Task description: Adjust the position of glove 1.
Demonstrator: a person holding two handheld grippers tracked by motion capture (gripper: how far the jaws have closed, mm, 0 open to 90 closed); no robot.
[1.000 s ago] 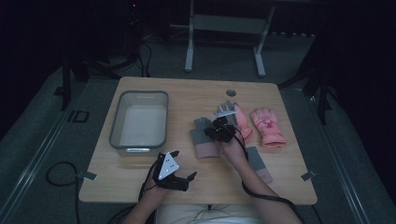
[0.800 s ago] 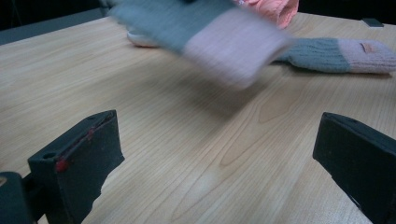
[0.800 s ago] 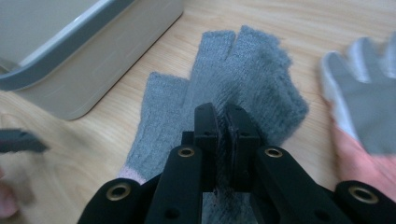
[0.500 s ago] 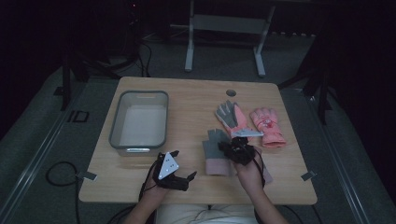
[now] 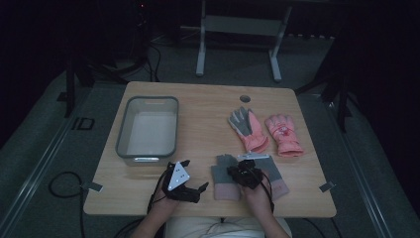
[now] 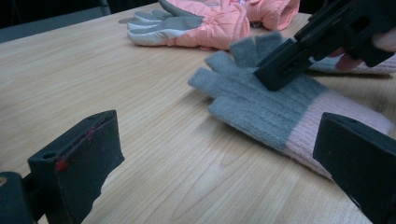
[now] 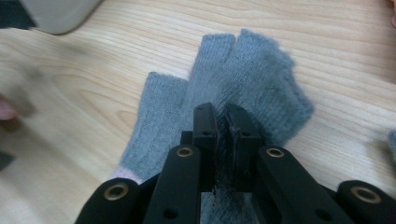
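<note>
A grey fingerless knit glove (image 5: 224,174) with a pink cuff lies flat near the table's front edge. My right gripper (image 5: 243,171) is shut on a pinch of its grey fabric. In the right gripper view the jaws (image 7: 223,112) squeeze the knit of the glove (image 7: 247,65) between them. A second grey glove (image 5: 273,174) lies just right of it, partly under the right hand. My left gripper (image 5: 194,174) rests open by the front edge, left of the glove. In the left gripper view its wide jaws (image 6: 215,163) frame the glove (image 6: 261,107) and the right gripper (image 6: 285,65).
Two pink winter gloves (image 5: 250,131) (image 5: 283,134) lie at the right middle of the wooden table (image 5: 208,114). A grey plastic bin (image 5: 124,134) stands at the left. A round cable hole (image 5: 244,98) is near the far edge.
My right gripper has moved from beside the pink gloves toward the front edge, dragging the grey glove with it. The left gripper has stayed in place.
</note>
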